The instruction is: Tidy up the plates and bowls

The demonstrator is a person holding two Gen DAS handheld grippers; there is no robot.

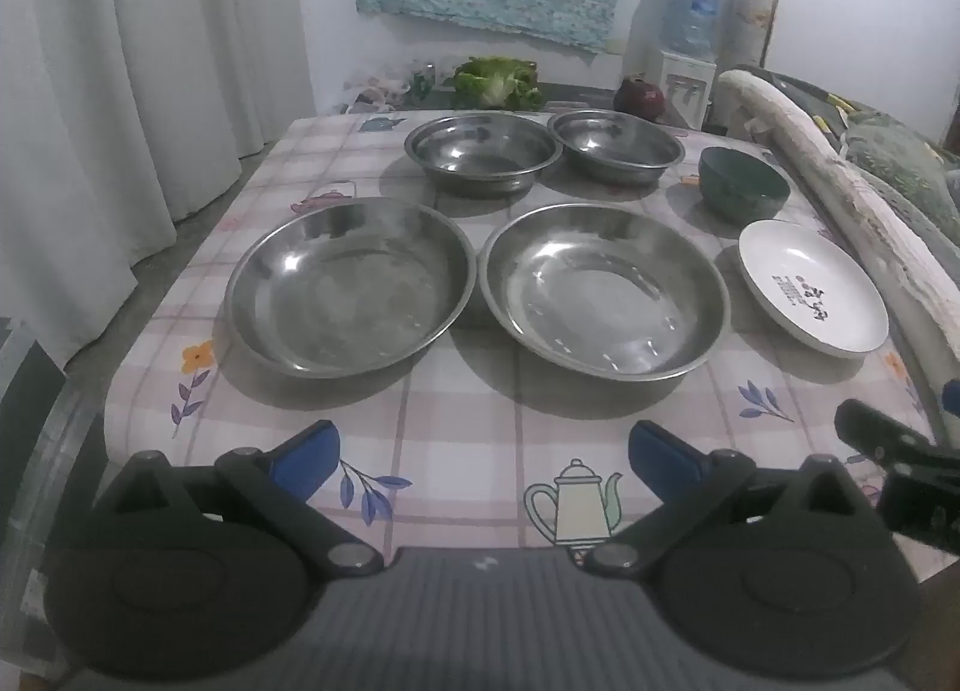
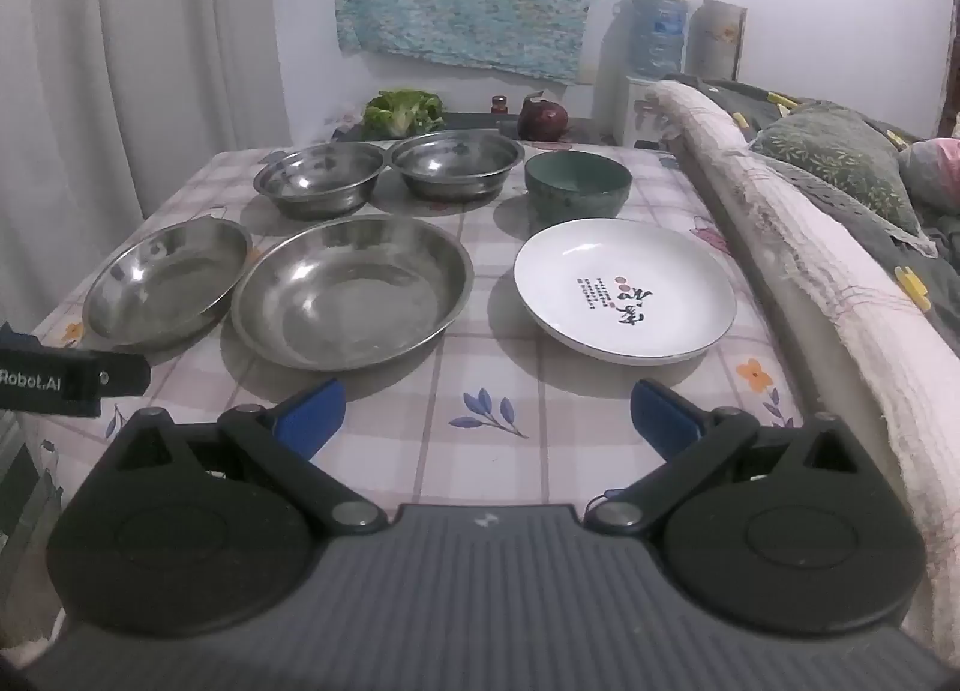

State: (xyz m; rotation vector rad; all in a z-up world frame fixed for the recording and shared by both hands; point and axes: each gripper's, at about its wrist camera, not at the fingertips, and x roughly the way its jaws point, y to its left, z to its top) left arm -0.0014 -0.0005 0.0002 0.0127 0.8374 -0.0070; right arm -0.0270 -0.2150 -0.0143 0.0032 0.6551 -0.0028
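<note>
While seemingly empty, steel bowls (image 1: 483,159), plates (image 1: 351,286).

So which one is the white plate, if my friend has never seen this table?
Start at the table with the checked pink tablecloth and look along its right edge, beside the rolled cream blanket. There, in front of the dark green ceramic bowl, lies the round white ceramic plate. It is the only white dish, with dark writing in its middle; the others are shiny steel.

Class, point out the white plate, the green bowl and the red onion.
white plate (image 2: 624,295): right wrist view, on its printed centre.
green bowl (image 2: 577,184): right wrist view, on its outer wall.
red onion (image 2: 543,119): right wrist view, on its skin.
</note>
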